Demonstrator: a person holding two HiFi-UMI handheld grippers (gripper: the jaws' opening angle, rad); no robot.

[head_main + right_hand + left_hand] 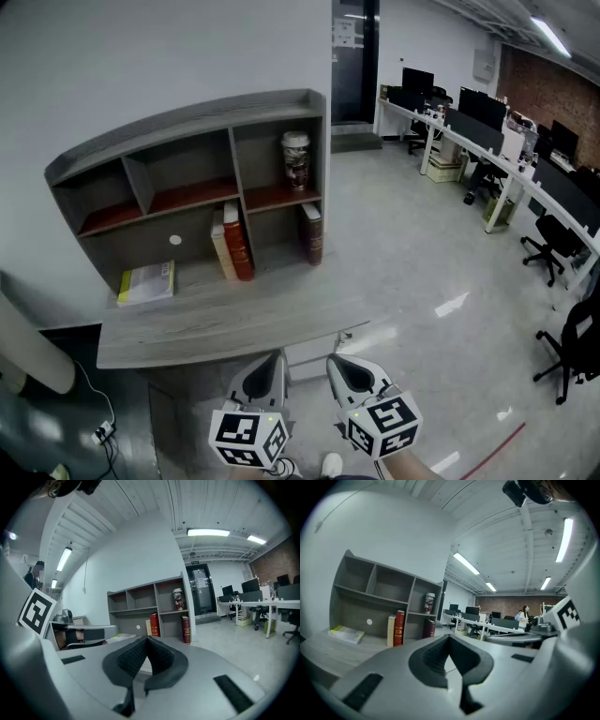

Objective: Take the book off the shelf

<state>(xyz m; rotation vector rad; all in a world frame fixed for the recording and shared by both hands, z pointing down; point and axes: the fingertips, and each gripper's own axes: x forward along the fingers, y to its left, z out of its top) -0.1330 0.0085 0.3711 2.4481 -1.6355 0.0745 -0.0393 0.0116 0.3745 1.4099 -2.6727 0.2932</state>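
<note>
A grey shelf unit (184, 123) stands on a grey desk (234, 323) against the wall. In its lower left bay a cream book (221, 247) and a red book (237, 242) stand upright side by side. A dark red book (312, 233) stands in the lower right bay, and a yellow-green book (147, 282) lies flat at the left. Both grippers hover short of the desk's front edge, well away from the books. My left gripper (272, 362) (450, 637) is shut and empty. My right gripper (337, 364) (147, 639) is also shut and empty.
A patterned cup (295, 160) stands in the upper right bay. Office desks with monitors (487, 117) and black chairs (548, 253) fill the right side, across a shiny floor. A white cylinder (28, 349) and cables (98, 427) sit at the lower left. A person (526, 613) stands far off.
</note>
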